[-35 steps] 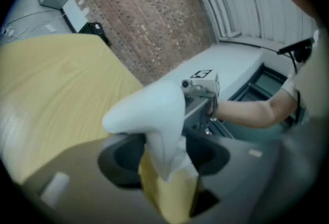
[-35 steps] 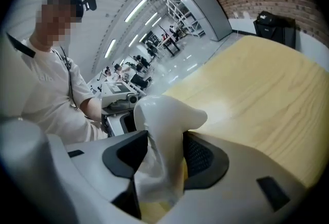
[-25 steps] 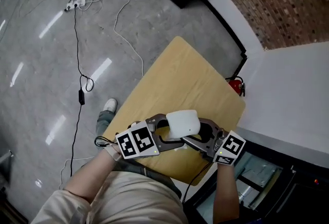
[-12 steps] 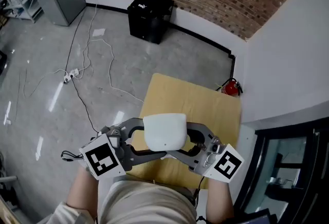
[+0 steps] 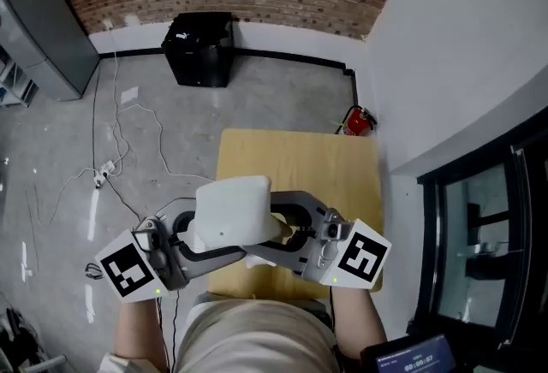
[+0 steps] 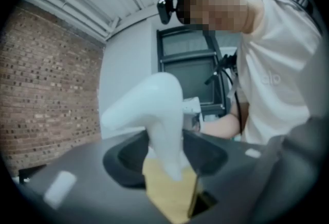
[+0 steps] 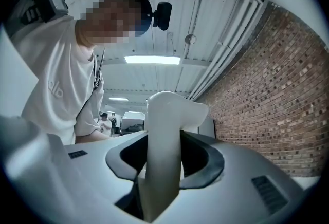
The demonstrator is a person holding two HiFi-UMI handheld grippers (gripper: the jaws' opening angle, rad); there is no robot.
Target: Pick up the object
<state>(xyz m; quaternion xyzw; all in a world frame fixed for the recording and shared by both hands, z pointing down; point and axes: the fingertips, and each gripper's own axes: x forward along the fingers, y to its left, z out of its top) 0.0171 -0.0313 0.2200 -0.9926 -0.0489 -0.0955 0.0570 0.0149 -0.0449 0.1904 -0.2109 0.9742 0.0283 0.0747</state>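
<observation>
A white, smooth, blocky object [image 5: 229, 209] hangs in the air above the wooden table [image 5: 325, 174], held from both sides. My left gripper [image 5: 218, 233] reaches in from the left and my right gripper [image 5: 278, 230] from the right. Both pairs of jaws are closing, and each has a narrow part of the object between them. In the left gripper view the object [image 6: 154, 110] rises out of the left gripper [image 6: 164, 153], with the table showing below. The right gripper view shows the object [image 7: 164, 141] standing upright in the right gripper [image 7: 162, 159], touched on both sides.
A black box [image 5: 199, 49] stands by the brick wall, with a red fire extinguisher [image 5: 355, 119] at the table's far corner. Cables [image 5: 128, 132] trail over the grey floor on the left, beside a grey cabinet [image 5: 43, 38]. A glass door [image 5: 479, 226] is on the right.
The white object and both grippers have risen nearer to the head camera and drifted left. The head view has swung, so the table now lies square ahead.
</observation>
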